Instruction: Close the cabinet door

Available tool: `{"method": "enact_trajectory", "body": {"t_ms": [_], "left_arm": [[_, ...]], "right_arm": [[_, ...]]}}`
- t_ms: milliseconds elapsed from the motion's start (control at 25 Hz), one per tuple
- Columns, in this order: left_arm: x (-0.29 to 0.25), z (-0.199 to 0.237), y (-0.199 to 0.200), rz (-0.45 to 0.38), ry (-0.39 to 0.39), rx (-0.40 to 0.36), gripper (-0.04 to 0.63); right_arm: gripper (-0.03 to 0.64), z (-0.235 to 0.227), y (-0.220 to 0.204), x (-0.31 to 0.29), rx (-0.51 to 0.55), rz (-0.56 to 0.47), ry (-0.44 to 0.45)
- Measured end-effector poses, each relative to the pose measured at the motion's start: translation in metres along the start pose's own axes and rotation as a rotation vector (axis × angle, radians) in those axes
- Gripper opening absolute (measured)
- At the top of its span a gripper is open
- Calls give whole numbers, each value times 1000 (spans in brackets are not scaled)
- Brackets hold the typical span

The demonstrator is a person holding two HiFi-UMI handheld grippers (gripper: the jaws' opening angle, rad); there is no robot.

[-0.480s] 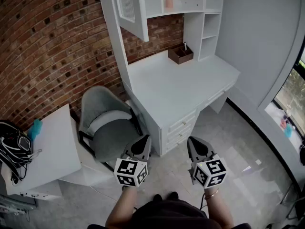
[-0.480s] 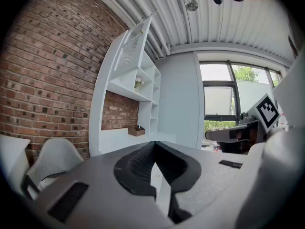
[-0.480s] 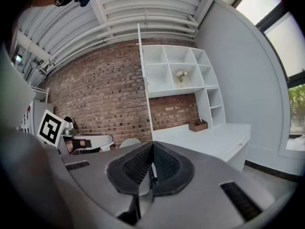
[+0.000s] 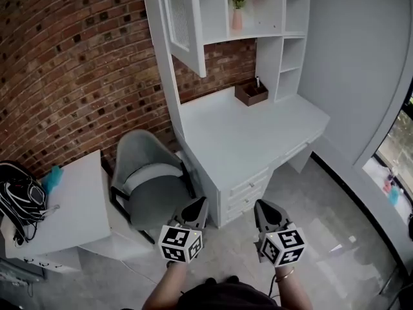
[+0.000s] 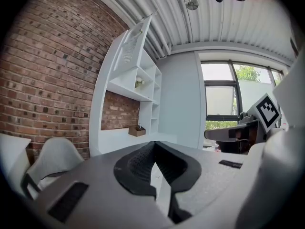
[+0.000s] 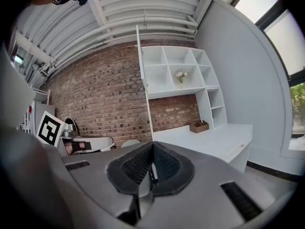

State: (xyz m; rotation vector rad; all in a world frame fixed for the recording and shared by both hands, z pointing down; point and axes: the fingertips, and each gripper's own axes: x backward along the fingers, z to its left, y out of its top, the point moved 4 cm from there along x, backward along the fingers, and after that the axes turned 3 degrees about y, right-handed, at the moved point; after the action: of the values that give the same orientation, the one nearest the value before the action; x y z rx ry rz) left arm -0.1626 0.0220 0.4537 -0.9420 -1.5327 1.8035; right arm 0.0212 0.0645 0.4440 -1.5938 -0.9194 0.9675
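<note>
While you are standing back from the counter (image 4: 245, 131), you are carrying the left tool (image 4: 197, 206) with its jaws pressed together, empty. The cabinet door (image 4: 182, 24) is hanging open high above and well ahead of it, beyond the chair (image 4: 150, 179). The right tool (image 4: 264, 210) is showing closed, empty jaws too. You are probably best lifting one closed tool to the door's outer face, pushing near its free edge.

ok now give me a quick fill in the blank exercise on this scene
1. The cabinet door above the desk stands ____.
2. The vase on the shelf holds ____.
3. The wall behind the chair is made of ____.
4. The left gripper and the right gripper each have their fingers ____, with nothing between them.
Missing words: open; flowers; brick; shut
</note>
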Motion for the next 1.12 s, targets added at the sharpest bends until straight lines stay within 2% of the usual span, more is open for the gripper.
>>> {"method": "enact_trajectory", "body": {"t_ms": [480, 880, 1120], "left_arm": [[-9, -13, 23, -43, 47, -57, 9], [-16, -25, 35, -51, 87, -79, 9], [-26, -16, 40, -56, 100, -86, 9]], "right_arm": [[0, -15, 16, 5, 32, -35, 63], [1, -34, 19, 13, 2, -36, 85], [0, -42, 17, -2, -14, -20, 88]]}}
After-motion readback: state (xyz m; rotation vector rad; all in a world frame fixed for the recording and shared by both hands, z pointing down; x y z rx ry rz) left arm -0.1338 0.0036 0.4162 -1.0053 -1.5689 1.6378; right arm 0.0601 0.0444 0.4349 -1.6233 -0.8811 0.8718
